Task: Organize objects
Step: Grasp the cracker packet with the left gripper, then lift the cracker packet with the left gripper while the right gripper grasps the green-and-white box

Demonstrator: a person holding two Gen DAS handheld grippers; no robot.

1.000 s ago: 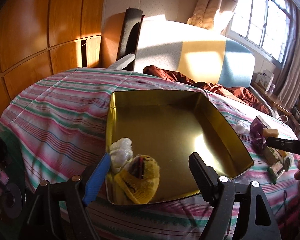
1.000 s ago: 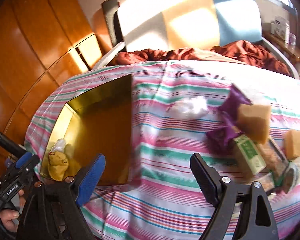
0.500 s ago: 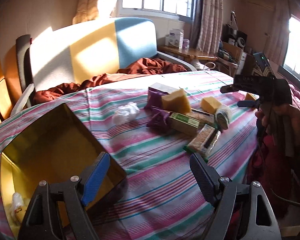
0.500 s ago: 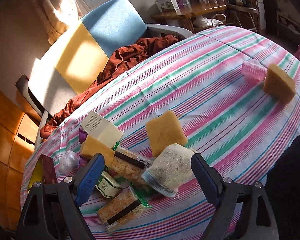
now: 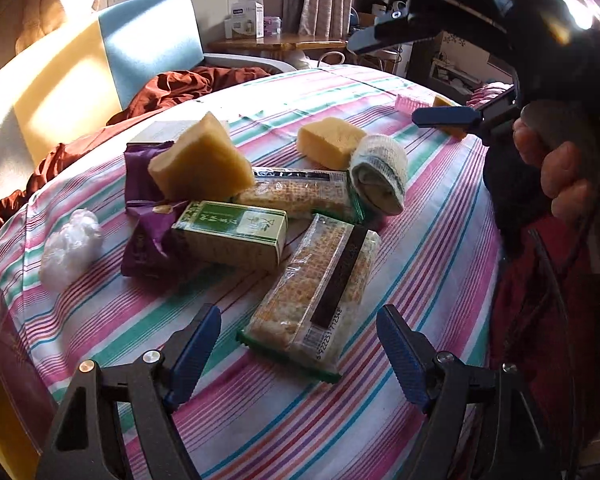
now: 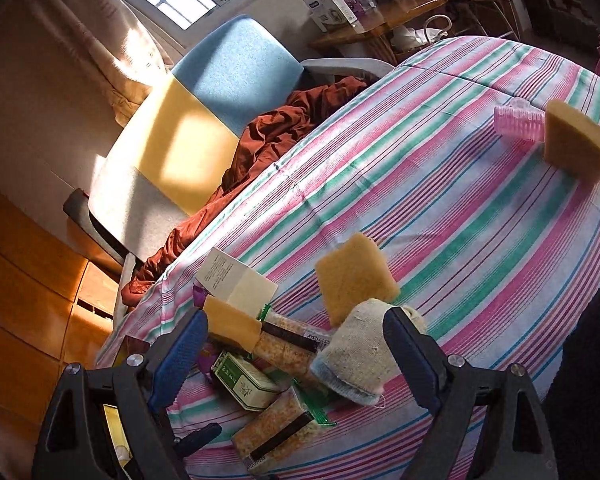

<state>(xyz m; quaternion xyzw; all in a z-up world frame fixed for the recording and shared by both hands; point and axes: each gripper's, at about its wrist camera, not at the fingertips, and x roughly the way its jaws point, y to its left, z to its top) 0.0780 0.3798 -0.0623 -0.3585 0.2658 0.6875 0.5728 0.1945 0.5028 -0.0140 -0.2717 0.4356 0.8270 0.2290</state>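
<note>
Left wrist view: left gripper low over the striped surface, jaws wide and closing, nearest cracker pack just ahead, pads not touching it.
Right wrist view: right gripper above the same pile, jaws wide apart, holding nothing.
Cracker packs: two, the second behind the first.
Sponges: four; two in the pile, one far off, a fourth partly hidden.
Green box: one, on a purple wrapper.
Cloth roll: one, beside the packs.
White plastic wad: one, apart at left.
Pink roller: one, touching the far sponge.
</note>
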